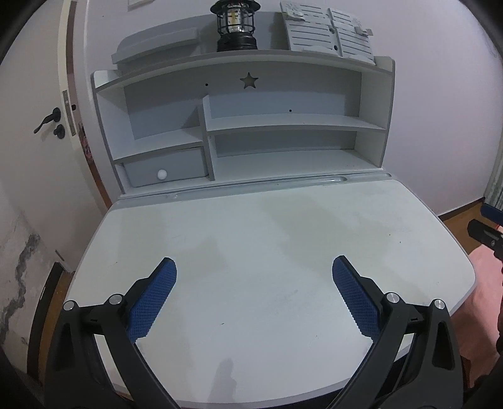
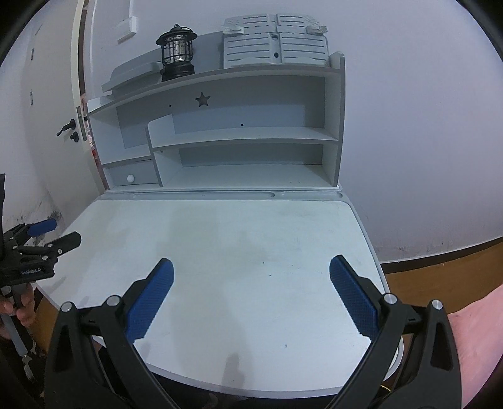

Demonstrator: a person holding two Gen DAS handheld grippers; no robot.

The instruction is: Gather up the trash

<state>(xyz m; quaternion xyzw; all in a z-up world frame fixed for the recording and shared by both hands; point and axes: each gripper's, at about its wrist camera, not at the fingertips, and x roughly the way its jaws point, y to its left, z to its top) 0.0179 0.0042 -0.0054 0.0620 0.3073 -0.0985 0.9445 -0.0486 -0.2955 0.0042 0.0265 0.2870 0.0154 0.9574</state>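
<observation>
No trash shows in either view. My left gripper point(image 1: 254, 270) is open above the near part of the white desk point(image 1: 267, 226), its blue pads wide apart with nothing between them. My right gripper point(image 2: 251, 272) is open too, over the same desk point(image 2: 220, 226), empty. In the right wrist view the left gripper point(image 2: 53, 232) appears at the left edge, held by a hand point(image 2: 22, 310). A bit of the right gripper point(image 1: 490, 232) shows at the right edge of the left wrist view.
A shelf unit point(image 1: 283, 126) stands at the back of the desk, with a small drawer point(image 1: 163, 171) at lower left. On top sit a black lantern point(image 1: 235, 25) and a grey slatted stand point(image 1: 327, 30). A door point(image 1: 50, 121) is left; wooden floor point(image 2: 440, 270) right.
</observation>
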